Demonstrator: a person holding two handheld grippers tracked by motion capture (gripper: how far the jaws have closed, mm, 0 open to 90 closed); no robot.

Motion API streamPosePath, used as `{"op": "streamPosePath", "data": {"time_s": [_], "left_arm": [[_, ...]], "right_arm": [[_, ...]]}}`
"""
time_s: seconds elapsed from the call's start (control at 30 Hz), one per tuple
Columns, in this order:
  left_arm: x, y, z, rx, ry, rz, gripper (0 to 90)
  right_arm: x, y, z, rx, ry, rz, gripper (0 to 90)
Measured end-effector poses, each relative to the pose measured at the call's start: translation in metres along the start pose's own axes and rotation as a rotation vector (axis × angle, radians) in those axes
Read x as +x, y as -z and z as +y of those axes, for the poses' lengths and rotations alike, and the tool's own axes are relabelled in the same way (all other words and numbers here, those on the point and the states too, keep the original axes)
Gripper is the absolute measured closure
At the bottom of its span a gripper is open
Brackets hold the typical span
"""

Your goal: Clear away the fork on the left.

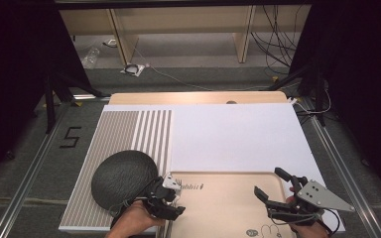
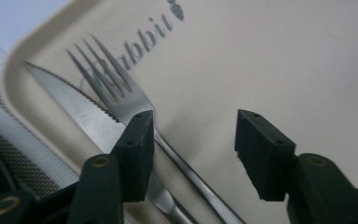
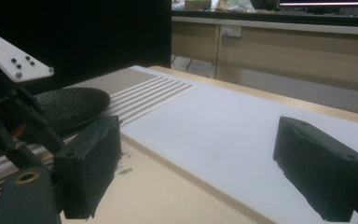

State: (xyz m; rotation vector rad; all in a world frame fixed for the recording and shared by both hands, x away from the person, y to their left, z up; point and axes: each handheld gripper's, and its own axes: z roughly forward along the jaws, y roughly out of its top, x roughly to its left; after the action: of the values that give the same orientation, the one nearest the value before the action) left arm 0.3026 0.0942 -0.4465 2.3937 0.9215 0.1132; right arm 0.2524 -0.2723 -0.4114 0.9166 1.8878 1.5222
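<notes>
Left gripper view: fork (image 2: 135, 100) handle runs out the bottom edge, part of its neck behind the left finger (image 2: 135, 154); tine tips blurred. Knife (image 2: 81, 112) lower blade and handle hidden behind the same finger, cut at the bottom. Tray (image 2: 270, 56) lettering cut by the top edge, unreadable in full. High view: fork and knife too small to tell apart; tray near edge cut off; both hands cropped at the bottom. Right gripper view: dark round mat (image 3: 70, 105) partly hidden by the other gripper.
</notes>
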Motion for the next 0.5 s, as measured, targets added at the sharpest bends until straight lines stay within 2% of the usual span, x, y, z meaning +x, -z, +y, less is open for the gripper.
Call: {"op": "streamPosePath", "data": {"time_s": [0.13,0.4,0.5], "left_arm": [[0.006,0.009,-0.001,-0.055,0.047,0.015,37.9],[0.016,0.021,-0.004,-0.101,0.134,0.053,28.6],[0.02,0.026,-0.007,-0.127,0.155,0.061,24.9]], "right_arm": [[0.0,0.0,0.0,-0.001,-0.001,0.0,15.9],[-0.001,0.0,0.0,-0.002,-0.001,-0.001,15.9],[0.0,0.0,0.0,-0.002,-0.001,-0.001,15.9]]}}
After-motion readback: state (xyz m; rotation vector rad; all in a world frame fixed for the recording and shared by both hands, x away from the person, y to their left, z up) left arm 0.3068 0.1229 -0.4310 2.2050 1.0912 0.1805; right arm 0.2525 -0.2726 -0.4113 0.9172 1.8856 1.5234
